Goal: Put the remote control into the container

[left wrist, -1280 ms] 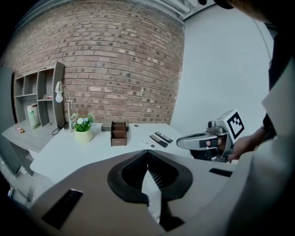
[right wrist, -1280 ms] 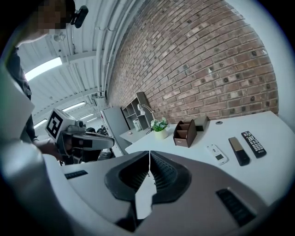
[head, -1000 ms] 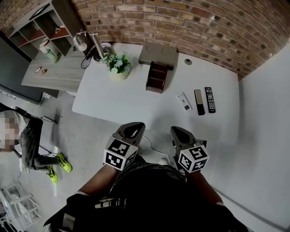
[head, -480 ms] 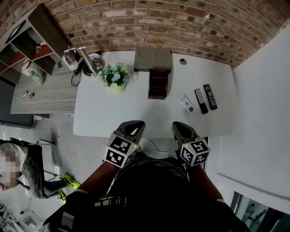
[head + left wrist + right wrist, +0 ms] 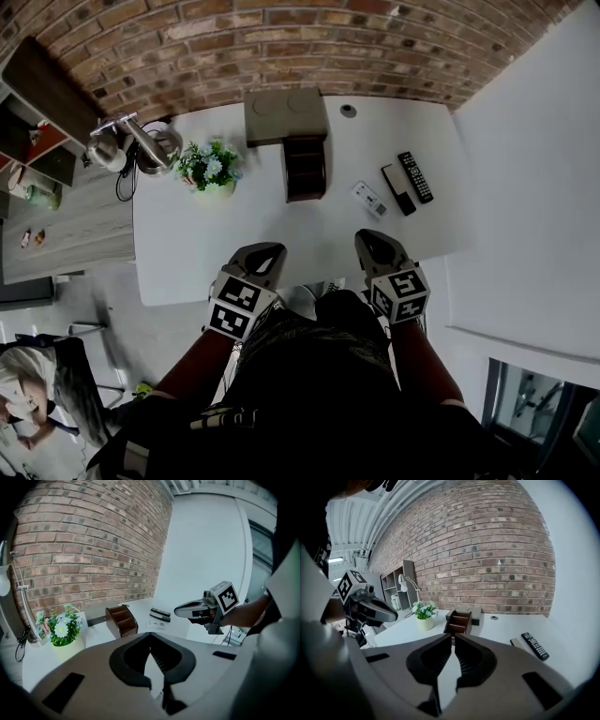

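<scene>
The table (image 5: 267, 234) is smooth, matt white, and the wall (image 5: 281, 42) behind its far edge is rough red brick. Near that edge the container (image 5: 306, 171) looks like dark varnished wood, and the remote (image 5: 417, 176) like black plastic.

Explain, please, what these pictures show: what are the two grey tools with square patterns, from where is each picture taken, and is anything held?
There is no robot: a person holds a two-jaw gripper in each hand. The head view comes from a camera on the person's head, looking down at the left gripper and the right gripper. The patterned cubes are part of them. The other two views come from a camera riding on each gripper, looking along its jaws. Both pairs of jaws are shut and hold nothing. On the white table lie a black remote control with two slim devices beside it; a brown wooden container and a flower pot stand there.
</scene>
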`<state>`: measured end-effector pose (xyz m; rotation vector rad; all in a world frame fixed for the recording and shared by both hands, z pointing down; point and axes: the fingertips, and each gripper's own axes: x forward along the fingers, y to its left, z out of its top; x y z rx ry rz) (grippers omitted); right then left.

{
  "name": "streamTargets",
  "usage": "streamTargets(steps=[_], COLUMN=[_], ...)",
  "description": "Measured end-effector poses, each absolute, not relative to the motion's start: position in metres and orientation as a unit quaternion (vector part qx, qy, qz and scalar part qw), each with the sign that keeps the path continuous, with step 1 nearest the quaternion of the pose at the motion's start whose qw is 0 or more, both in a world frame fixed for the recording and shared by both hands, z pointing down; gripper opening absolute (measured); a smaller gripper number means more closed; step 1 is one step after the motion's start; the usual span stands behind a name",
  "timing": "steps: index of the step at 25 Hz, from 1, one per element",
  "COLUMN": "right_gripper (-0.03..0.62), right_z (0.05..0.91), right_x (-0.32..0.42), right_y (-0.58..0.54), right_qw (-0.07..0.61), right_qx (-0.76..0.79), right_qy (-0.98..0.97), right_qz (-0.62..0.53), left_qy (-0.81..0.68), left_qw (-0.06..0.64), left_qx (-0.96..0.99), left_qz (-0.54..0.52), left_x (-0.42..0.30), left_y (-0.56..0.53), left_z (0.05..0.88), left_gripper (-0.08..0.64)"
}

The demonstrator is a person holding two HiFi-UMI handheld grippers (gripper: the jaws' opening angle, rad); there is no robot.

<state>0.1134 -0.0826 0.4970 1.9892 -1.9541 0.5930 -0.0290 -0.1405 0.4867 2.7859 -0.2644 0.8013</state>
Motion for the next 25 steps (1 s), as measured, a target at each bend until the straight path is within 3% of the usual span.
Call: streamTargets(steps=[9, 19, 21, 25], right_gripper=[0.022, 0.146, 0.192, 0.219], right_z=[0.558, 0.633, 0.645, 0.663], right_x=[0.167, 0.223, 0.23, 0.24], right_y=[-0.103, -0.139, -0.145, -0.164], right_qw=[0.262, 0.395, 0.414, 0.436], right_qx=[0.668, 0.591, 0.572, 0.544], right_qy=[-0.66, -0.647, -0.645, -0.648], right_qz=[0.225, 0.277, 0.291, 0.305], left_qy=[-0.107, -0.116, -0.115, -0.123], left_qw=[0.121, 0.14, 0.145, 0.155], left_qx=[0.942, 0.93, 0.928, 0.923], left_qz=[0.295, 0.319, 0.324, 0.33], left_x=[-0.014, 0.024, 0.032, 0.042], left_y=[-0.161, -0.174, -0.175, -0.181], left_z=[0.506, 0.521, 0.523, 0.529], left_gripper=[0.006, 0.005, 0.005, 0.005])
